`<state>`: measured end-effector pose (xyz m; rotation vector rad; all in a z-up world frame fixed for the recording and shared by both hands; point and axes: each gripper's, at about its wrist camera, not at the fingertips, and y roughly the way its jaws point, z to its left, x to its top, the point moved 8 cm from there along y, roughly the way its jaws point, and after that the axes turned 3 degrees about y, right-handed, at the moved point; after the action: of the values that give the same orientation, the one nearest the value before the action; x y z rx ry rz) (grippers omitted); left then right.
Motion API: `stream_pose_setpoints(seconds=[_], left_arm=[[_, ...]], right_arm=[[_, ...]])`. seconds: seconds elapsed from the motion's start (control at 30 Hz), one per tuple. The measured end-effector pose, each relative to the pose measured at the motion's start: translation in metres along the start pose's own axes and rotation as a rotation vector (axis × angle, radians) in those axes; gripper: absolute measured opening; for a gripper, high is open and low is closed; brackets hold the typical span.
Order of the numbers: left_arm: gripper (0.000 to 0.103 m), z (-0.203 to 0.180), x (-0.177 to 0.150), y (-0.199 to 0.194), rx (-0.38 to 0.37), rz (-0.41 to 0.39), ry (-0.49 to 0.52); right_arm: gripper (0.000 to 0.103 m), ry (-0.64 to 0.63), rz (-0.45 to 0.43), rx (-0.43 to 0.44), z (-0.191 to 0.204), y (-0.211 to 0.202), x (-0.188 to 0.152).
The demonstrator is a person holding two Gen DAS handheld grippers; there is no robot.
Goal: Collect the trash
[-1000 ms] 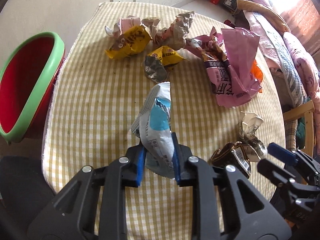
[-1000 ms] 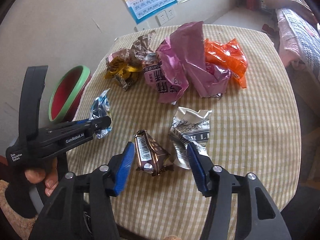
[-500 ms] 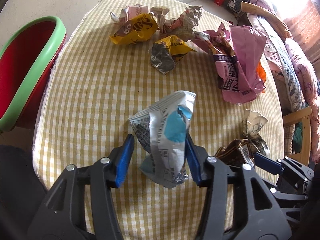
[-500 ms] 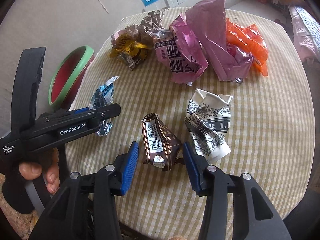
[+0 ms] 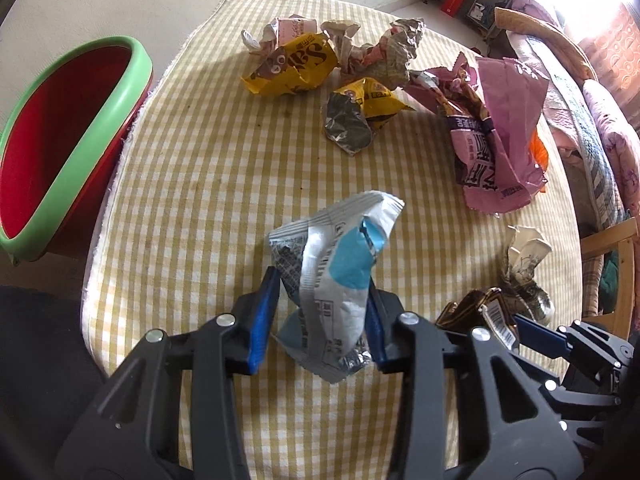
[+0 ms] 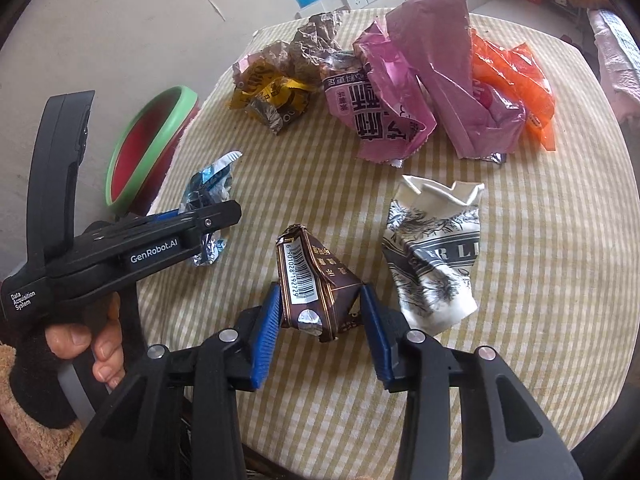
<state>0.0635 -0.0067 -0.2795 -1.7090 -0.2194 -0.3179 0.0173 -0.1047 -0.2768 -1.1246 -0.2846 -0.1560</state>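
Observation:
A crumpled silver-and-blue wrapper stands between the blue pads of my left gripper. Its jaws are closing and both pads touch the wrapper's sides. In the right wrist view the same left gripper, held by a hand, carries that silver-and-blue wrapper near the table's left edge. My right gripper is closing on a brown wrapper with a barcode, which lies on the checked tablecloth. Both pads meet the wrapper's sides. A red bin with a green rim sits left of the table.
More trash lies at the far side: a yellow packet, a small yellow-and-silver packet, crumpled paper, a big pink bag and an orange bag. A white printed cup lies crushed right of the brown wrapper.
My left jaws opened and came in again on the silver-and-blue wrapper, which now sits wider and more upright. The right gripper came down and narrowed around the brown wrapper.

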Motion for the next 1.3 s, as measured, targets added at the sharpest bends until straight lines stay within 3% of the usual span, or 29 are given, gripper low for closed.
stream_pose_setpoints(seconds=[0.17, 0.5, 0.97, 1.3], left_arm=[[0.031, 0.006, 0.008, -0.018, 0.009, -0.066, -0.009], [0.029, 0.017, 0.036, -0.089, 0.068, -0.265, -0.009], [0.029, 0.018, 0.049, -0.132, 0.087, -0.369, 0.012], [0.029, 0.026, 0.053, -0.141, 0.121, -0.388, 0.010]], right_arm=[[0.034, 0.000, -0.029, 0.011, 0.002, -0.005, 0.002], [0.033, 0.007, -0.139, 0.017, 0.006, -0.036, 0.017], [0.033, -0.024, -0.247, 0.049, 0.034, -0.080, 0.050], [0.033, -0.051, -0.277, 0.062, 0.049, -0.089, 0.065]])
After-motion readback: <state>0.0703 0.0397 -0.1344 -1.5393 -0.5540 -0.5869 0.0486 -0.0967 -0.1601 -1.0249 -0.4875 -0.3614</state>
